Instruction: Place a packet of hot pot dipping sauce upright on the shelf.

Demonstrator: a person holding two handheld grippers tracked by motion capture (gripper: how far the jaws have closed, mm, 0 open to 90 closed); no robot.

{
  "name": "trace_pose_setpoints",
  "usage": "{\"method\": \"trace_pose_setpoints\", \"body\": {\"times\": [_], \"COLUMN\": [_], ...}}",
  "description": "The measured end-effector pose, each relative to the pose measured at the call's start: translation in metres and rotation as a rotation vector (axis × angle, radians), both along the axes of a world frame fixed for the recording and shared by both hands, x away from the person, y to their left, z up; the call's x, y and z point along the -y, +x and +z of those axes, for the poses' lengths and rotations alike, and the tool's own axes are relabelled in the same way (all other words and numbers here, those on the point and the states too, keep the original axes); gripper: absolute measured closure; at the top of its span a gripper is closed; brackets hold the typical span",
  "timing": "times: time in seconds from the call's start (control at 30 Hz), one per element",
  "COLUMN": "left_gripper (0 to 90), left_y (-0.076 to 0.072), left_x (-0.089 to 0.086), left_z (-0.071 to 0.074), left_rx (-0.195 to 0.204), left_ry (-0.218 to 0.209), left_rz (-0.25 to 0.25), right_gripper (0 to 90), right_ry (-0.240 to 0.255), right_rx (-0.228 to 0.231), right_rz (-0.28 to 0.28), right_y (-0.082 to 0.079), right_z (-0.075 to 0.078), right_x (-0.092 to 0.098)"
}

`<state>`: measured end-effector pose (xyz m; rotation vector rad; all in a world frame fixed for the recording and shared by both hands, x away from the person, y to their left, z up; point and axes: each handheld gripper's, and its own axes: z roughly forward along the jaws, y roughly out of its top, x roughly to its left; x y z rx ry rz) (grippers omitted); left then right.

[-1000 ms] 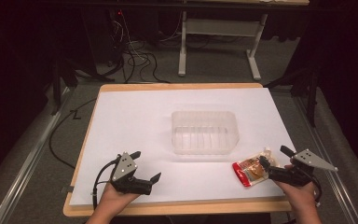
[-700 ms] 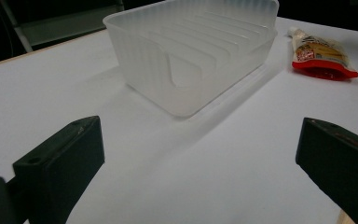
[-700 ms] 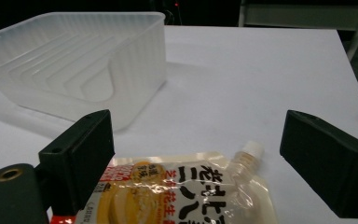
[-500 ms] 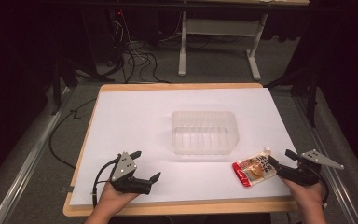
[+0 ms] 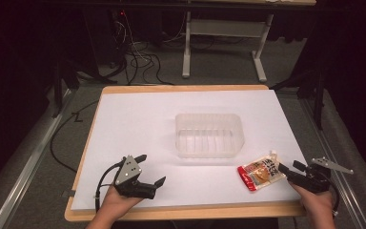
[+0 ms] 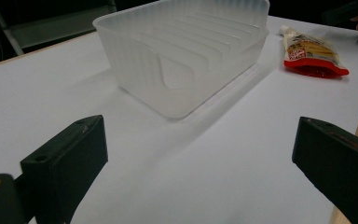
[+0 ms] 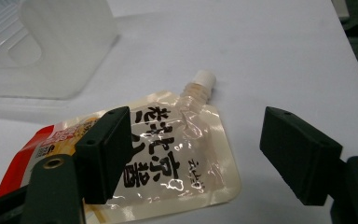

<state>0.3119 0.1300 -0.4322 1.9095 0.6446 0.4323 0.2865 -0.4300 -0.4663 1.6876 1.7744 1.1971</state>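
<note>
The pouch (image 5: 261, 172) lies flat on the white sheet (image 5: 147, 124) just right of the clear tub (image 5: 209, 135), part of it between the closing, not yet touching jaws of my right claw (image 5: 286, 171), while my left claw (image 5: 147, 169) rests open, left of the tub.

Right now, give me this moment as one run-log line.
right gripper: open, closing around spouted pouch | left gripper: open, idle | clear plastic container: mid-table

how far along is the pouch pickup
Early. Done: the right gripper has reached the spouted pouch, jaws straddling it and just been closing, not yet pressing. Left: grip and lift it, perhaps into the clear container. The left gripper waits open.
</note>
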Motion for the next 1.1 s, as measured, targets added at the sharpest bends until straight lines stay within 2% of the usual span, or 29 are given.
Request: {"method": "trace_pose_setpoints", "body": {"times": [0.07,0.27,0.47,0.83,0.9,0.93,1.1], "left_gripper": [4.0,4.3,4.6,4.6,4.6,4.6,4.6], "left_y": [0.001,0.004,0.006,0.003,0.001,0.0,0.0], "left_x": [0.002,0.008,0.013,0.011,0.011,0.01,0.008], "left_z": [0.0,0.0,0.0,0.0,0.0,0.001,0.001], "left_rx": [0.001,0.002,0.003,0.007,0.009,0.008,0.01], "left_ry": [-0.001,0.003,0.007,0.024,0.026,0.024,0.024], "left_rz": [-0.005,-0.025,-0.043,-0.052,-0.053,-0.052,-0.049], "right_gripper": [29.7,34.9,35.2,35.4,37.8,41.5,42.7], "right_ry": [0.016,0.025,0.025,0.011,0.017,0.05,0.089], "right_rx": [-0.002,-0.022,-0.076,-0.098,-0.103,-0.112,-0.121], "right_rz": [-0.008,-0.008,0.008,-0.019,-0.026,-0.024,-0.024], "right_y": [-0.002,-0.007,-0.007,0.0,0.0,0.001,0.002], "right_z": [-0.001,-0.004,-0.009,-0.011,-0.012,-0.012,-0.012], "right_x": [0.004,0.008,0.003,-0.001,-0.002,-0.002,-0.001]}}
